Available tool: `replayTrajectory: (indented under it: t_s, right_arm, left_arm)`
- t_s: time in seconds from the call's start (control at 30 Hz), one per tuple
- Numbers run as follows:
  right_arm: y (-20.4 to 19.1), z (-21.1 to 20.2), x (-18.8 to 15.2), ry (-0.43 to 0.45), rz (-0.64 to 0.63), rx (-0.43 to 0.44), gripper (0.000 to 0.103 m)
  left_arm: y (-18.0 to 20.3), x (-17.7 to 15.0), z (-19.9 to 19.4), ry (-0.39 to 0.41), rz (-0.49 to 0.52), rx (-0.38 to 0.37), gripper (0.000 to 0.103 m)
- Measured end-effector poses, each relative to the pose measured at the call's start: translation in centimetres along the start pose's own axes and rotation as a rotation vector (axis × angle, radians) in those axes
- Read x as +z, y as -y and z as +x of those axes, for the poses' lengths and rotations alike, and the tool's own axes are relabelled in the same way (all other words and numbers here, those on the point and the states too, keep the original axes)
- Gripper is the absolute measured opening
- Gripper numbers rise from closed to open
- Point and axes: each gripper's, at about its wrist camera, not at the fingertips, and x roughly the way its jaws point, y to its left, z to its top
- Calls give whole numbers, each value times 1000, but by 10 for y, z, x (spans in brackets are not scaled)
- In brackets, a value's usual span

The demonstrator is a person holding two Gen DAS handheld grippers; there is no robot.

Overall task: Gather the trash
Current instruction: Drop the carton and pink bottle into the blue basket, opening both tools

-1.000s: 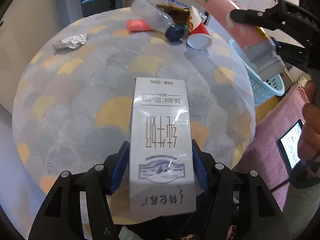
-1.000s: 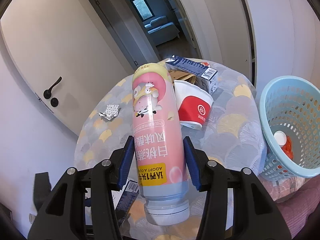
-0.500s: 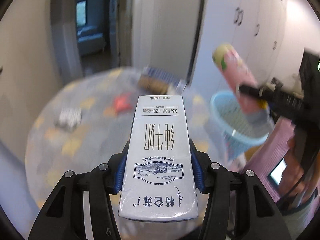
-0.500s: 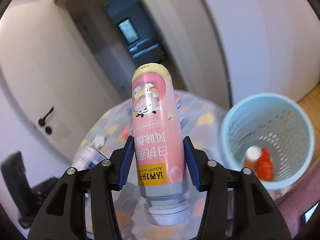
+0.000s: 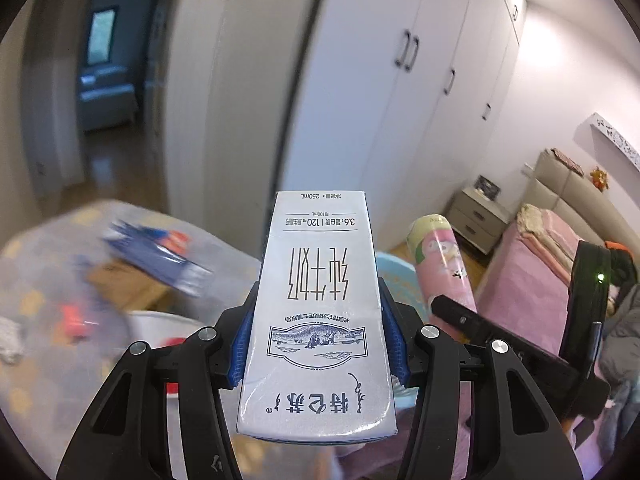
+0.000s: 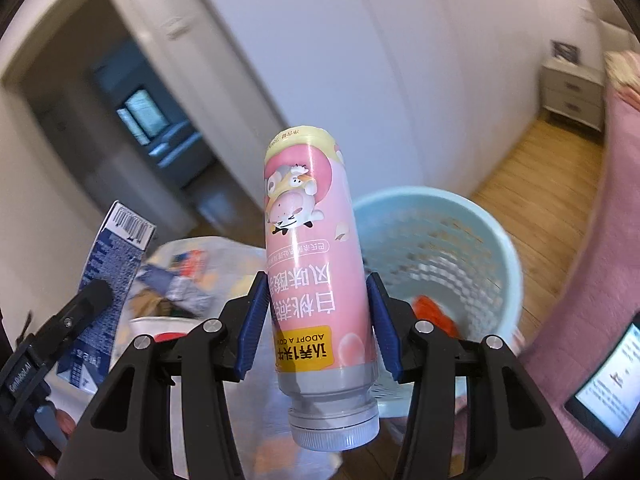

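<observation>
— Both views have swung off the desk (image 5: pixel 36 264) since a second ago: it filled the left-wrist frame then, and now sits blurred at lower left, with wardrobe doors and a bed (image 5: pixel 532 272) taking the rest. What does that mean for the job?

— Both pieces of trash are off the desk and on their way to the basket (image 6: pixel 492 248). In the right-wrist view it has grown from a rim at the right edge to a wide blue tub at centre right, just behind the bottle (image 6: pixel 312 264).

— And the tools?

— The left tool (image 5: pixel 318 344) is clamped on the carton (image 5: pixel 316 312), blue pads pressed on its two side faces. The right tool (image 6: pixel 316 320) is clamped on the bottle near its neck, cap toward the camera.

— Materials?

— The carton is a flat-sided, glossy white box with crisp edges, likely light and easy to dent. The bottle is a smooth pink cylinder with a shiny sleeve and a ribbed grey cap, so it could slip. The basket is pale blue plastic mesh, round and open-topped, with something orange at the bottom.

— More left on the desk?

— Yes, blurred: a blue box (image 5: pixel 160 256), a white cup (image 6: pixel 160 326).
</observation>
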Motion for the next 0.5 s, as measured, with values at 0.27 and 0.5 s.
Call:
replayTrajectory:
  t_s: [0.27,0.5]
  right_arm:
    - [39,27,-2,-78,78,-111,46]
    - [45,32,1,-85,96,-112,49]
  left_arm:
    - [20,-22,83,-155,-29,-65,51]
    - [36,-26,98,-160,6,-65,65]
